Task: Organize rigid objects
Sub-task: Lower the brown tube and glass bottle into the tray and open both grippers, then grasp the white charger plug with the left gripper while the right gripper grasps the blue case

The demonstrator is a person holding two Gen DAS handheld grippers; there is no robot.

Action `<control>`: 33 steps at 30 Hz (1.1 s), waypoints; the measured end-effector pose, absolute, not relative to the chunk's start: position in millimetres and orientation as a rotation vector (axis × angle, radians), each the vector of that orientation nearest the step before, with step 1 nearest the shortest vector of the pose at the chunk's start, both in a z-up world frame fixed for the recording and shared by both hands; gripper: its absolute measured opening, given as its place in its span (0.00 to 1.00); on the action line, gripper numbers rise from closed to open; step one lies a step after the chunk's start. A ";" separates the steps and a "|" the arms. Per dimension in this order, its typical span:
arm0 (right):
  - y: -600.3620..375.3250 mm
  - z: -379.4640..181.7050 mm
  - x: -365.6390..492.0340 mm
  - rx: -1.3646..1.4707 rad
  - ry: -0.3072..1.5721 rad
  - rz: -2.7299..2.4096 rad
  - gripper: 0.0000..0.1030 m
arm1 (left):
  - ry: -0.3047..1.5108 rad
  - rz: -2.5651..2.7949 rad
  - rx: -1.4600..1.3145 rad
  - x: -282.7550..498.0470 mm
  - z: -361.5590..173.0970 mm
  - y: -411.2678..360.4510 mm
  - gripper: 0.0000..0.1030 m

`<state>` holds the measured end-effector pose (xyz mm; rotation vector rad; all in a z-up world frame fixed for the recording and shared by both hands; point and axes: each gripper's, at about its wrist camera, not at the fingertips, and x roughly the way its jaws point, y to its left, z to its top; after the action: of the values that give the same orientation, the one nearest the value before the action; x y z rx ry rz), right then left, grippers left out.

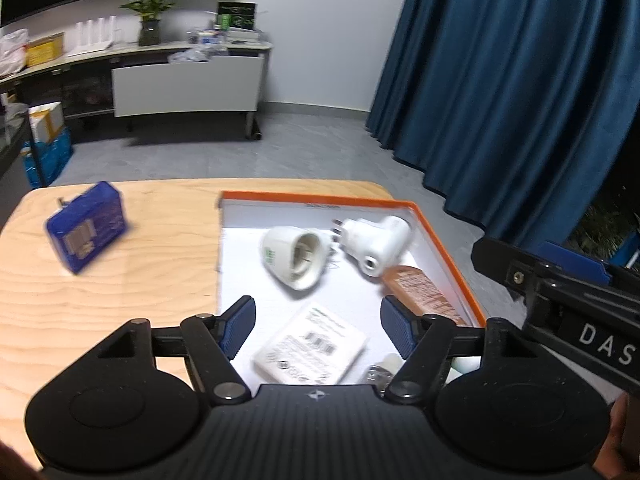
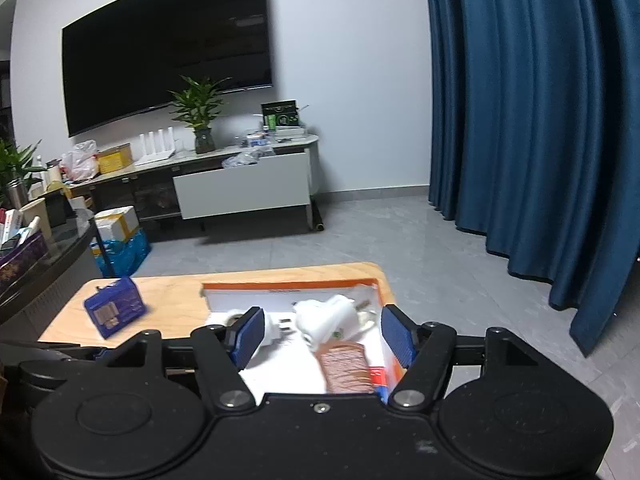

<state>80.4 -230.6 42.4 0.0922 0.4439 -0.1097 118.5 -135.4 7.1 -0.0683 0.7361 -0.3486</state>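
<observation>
An orange-rimmed white box (image 1: 444, 240) lies on the wooden table (image 1: 120, 280). Inside it are a white lamp socket (image 1: 294, 258), a white plug adapter (image 1: 376, 242), an amber bottle (image 1: 420, 290) and a flat white packet (image 1: 312, 346). My left gripper (image 1: 318, 322) hangs open above the packet, with nothing between its blue pads. My right gripper (image 2: 322, 334) is open too, hovering over the same box (image 2: 384, 356), above the amber bottle (image 2: 346, 366) and the adapter (image 2: 328, 318). A blue box (image 1: 86, 226) stands alone on the table's left side, also visible as the blue box (image 2: 114, 312) in the right wrist view.
The right gripper's black body (image 1: 568, 304) crosses the left wrist view beside the box's right edge. Beyond the table are grey floor, a low TV cabinet (image 2: 240, 192) with a plant, and a blue curtain (image 2: 532, 120) on the right.
</observation>
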 end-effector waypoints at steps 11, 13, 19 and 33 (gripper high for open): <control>-177.4 49.5 99.2 0.061 0.472 -0.007 0.80 | 0.721 -0.245 -0.125 116.4 15.6 -70.0 0.73; -164.3 46.0 108.1 0.055 0.504 0.024 0.80 | 0.718 -0.211 -0.142 116.3 13.8 -51.1 0.74; -118.9 32.7 150.0 0.096 0.600 0.126 0.80 | 0.725 -0.070 -0.206 122.9 5.6 12.7 0.75; 3.5 -3.2 287.6 0.298 0.804 0.169 0.83 | 0.728 0.091 -0.308 137.4 -9.2 102.6 0.78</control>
<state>287.6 3.5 -3.2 0.2976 0.8042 0.1687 137.4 102.6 -9.2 -0.3080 0.7285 0.0914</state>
